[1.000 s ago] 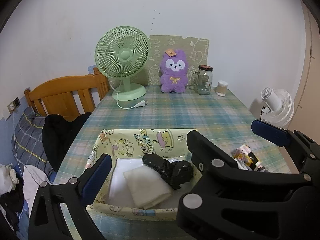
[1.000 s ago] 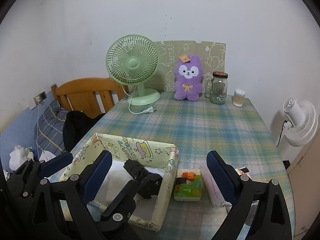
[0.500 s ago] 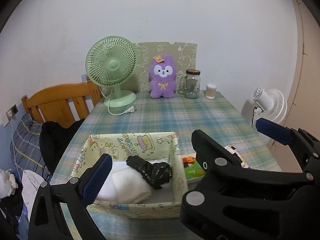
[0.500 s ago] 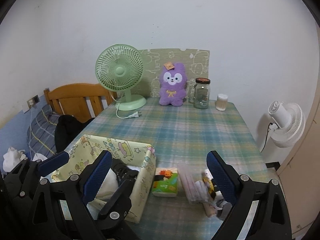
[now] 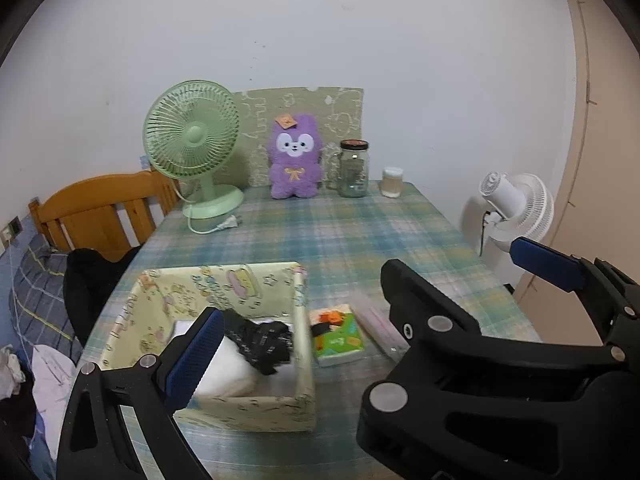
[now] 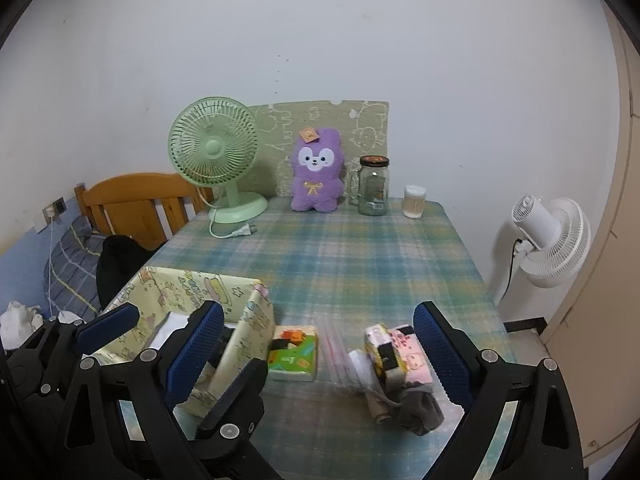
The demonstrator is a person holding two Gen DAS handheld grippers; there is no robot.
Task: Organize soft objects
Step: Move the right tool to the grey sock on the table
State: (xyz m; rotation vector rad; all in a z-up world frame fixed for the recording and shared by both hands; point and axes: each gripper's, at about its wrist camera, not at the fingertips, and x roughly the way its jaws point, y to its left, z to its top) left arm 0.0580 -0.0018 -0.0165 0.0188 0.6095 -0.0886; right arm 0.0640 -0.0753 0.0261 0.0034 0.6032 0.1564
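both wrist views look forward over plaid table point(image 5: 360, 232) toward back wall; both share yellow box point(image 5: 256, 280) point(image 6: 248, 320).

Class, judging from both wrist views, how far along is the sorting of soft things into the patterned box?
Done: a white cloth and black fabric lie in the patterned box. In hand: nothing; both grippers are open. Left: the tissue pack and the pile of pouches and socks lie on the table.
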